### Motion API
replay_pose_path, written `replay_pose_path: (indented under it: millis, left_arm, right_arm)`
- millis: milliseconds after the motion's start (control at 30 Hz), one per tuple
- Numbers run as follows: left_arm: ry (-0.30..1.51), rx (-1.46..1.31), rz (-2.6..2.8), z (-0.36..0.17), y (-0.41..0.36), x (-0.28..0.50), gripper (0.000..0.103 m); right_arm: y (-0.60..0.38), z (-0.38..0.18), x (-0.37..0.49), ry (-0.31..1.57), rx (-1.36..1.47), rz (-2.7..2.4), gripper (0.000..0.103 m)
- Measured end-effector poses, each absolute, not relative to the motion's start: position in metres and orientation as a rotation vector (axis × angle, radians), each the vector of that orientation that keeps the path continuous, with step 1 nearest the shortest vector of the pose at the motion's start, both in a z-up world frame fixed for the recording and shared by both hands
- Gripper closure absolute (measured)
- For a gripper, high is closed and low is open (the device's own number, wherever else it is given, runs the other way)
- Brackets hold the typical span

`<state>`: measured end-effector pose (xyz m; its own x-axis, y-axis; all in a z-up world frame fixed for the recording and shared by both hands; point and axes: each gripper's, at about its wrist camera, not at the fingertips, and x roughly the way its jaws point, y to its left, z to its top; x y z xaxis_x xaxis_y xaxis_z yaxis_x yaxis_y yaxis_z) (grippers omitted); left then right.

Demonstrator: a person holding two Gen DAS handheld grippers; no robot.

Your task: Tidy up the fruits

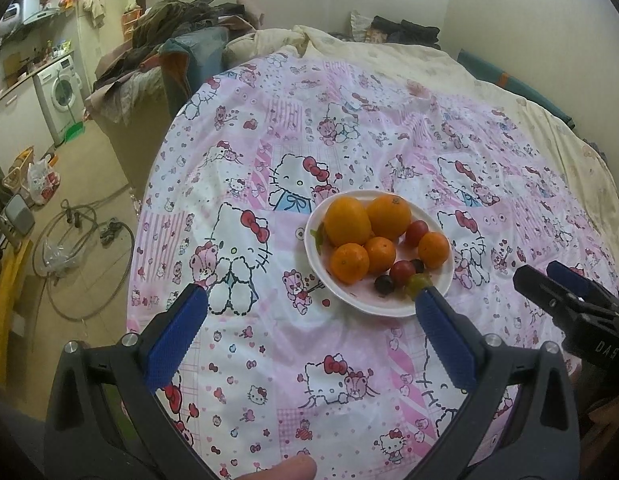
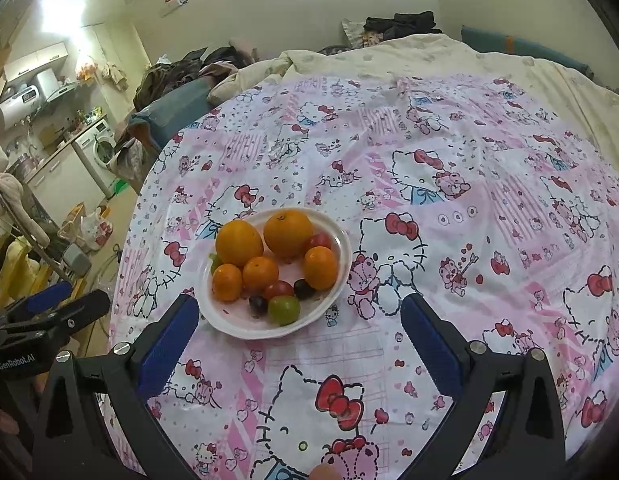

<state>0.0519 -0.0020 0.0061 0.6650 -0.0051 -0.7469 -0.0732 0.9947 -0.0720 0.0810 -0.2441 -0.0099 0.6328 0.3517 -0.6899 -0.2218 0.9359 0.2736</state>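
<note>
White plate (image 2: 333,300) of fruits (image 2: 269,268) sits on the patterned bedspread (image 2: 449,160), ahead and left of the right gripper (image 2: 299,314) — ahead and right of the left gripper (image 1: 311,300) — both spread wide, holding nothing, neither clearly nearer.

A bed (image 2: 509,64) is covered by a pink-and-white cartoon-cat printed sheet (image 2: 449,240), on which a white round fruit-filled plate (image 2: 245,326) is set.

Plate (image 2: 333,280) sits on the bedsheet (image 2: 449,140) near the bed's front edge. In it: two big oranges (image 2: 287,232) at back, three small ones (image 2: 260,274) in front, grapes (image 2: 284,310) and tomatoes (image 2: 278,290) nearest. Clothes pile (image 1: 181,20) behind, washing machine (image 1: 63,92) far left.
</note>
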Motion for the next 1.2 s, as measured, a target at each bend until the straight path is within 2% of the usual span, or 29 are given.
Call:
replay_pose_path:
  millis: [1200]
  left_arm:
    - [0.852, -0.110, 0.053, 0.0037, 0.0017, 0.0518, 0.000]
  right_arm:
    - [-0.2439, -0.0087, 0.0802, 0.825, 0.171, 0.329, 0.000]
